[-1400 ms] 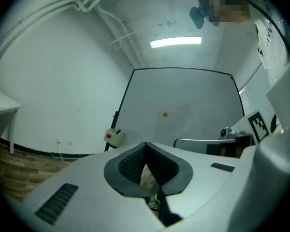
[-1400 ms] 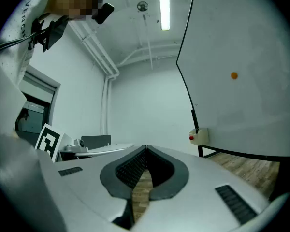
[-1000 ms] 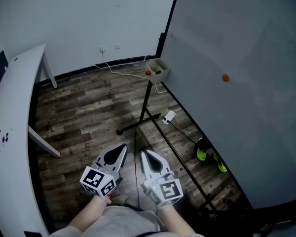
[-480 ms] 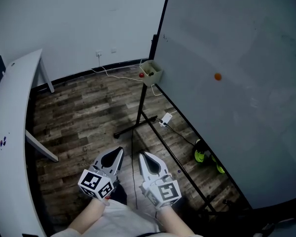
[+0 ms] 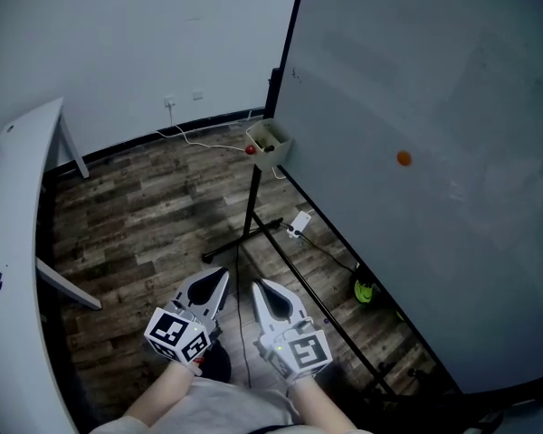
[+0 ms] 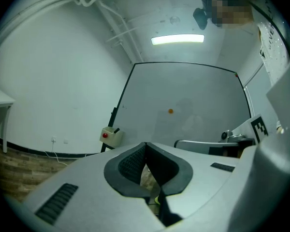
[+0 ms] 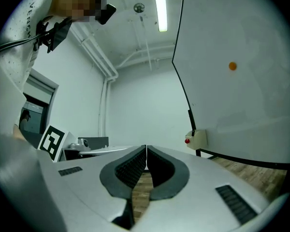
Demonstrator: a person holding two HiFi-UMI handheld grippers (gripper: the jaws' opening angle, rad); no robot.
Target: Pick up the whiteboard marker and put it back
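Note:
A beige holder box [image 5: 270,139] hangs at the left edge of the big whiteboard [image 5: 452,107], with a red knob [image 5: 251,150] on its side. A dark marker tip [image 6: 117,129] sticks up out of this box [image 6: 111,136] in the left gripper view. Low in the head view, my left gripper [image 5: 221,278] and right gripper [image 5: 259,287] are held side by side, far short of the box. Each has its jaws pressed together with nothing between them, as my left gripper [image 6: 145,146] and right gripper [image 7: 146,150] show in their own views. The box [image 7: 198,139] lies ahead to the right.
An orange magnet [image 5: 404,158] sticks on the whiteboard. The board's black stand leg [image 5: 244,233] crosses the wooden floor, with a white power strip [image 5: 299,223] and cables near it. A yellow-green object [image 5: 365,290] lies under the board. A white table [image 5: 9,242] runs along the left.
The box and whiteboard edge have shifted slightly left in the head view as the view turned. Both grippers stay shut and low, side by side.

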